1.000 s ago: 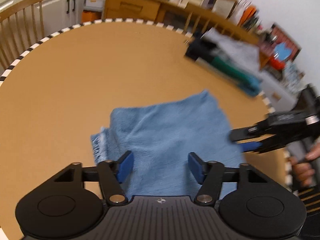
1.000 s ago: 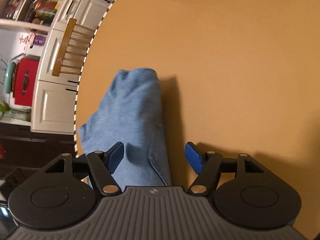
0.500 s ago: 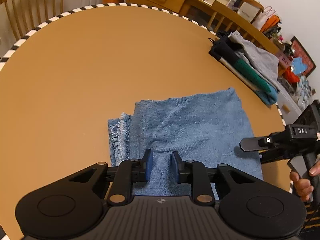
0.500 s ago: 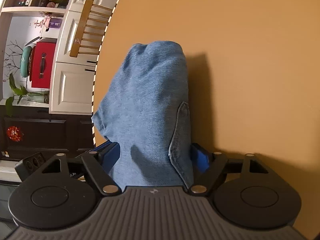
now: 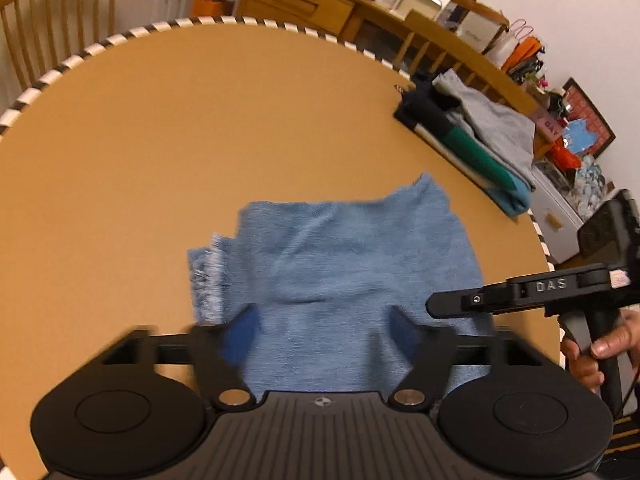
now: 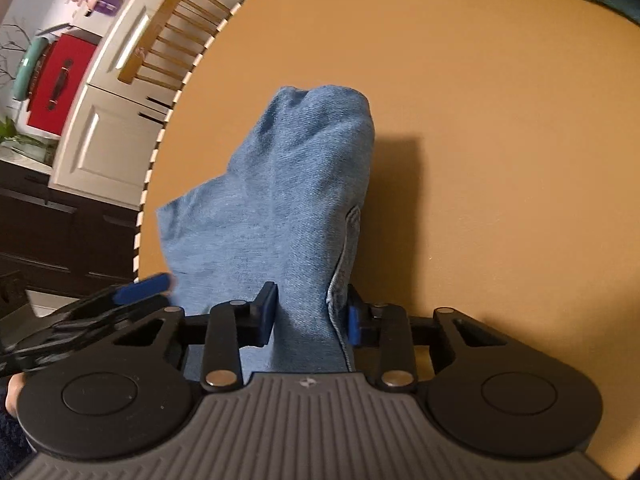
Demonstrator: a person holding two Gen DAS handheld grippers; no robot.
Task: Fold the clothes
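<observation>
Pinching jeans near table edge with my right gripper, jaws just closing on denim; left gripper just sprung apart, gripping nothing. Risk: single hold lets fold slump open.

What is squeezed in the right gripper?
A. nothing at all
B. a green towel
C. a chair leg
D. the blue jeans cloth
D: in the right wrist view the right gripper has its blue pads pressed on a bunched edge of the blue jeans cloth lying on the table.

White cabinets, spindle-back chair
</observation>
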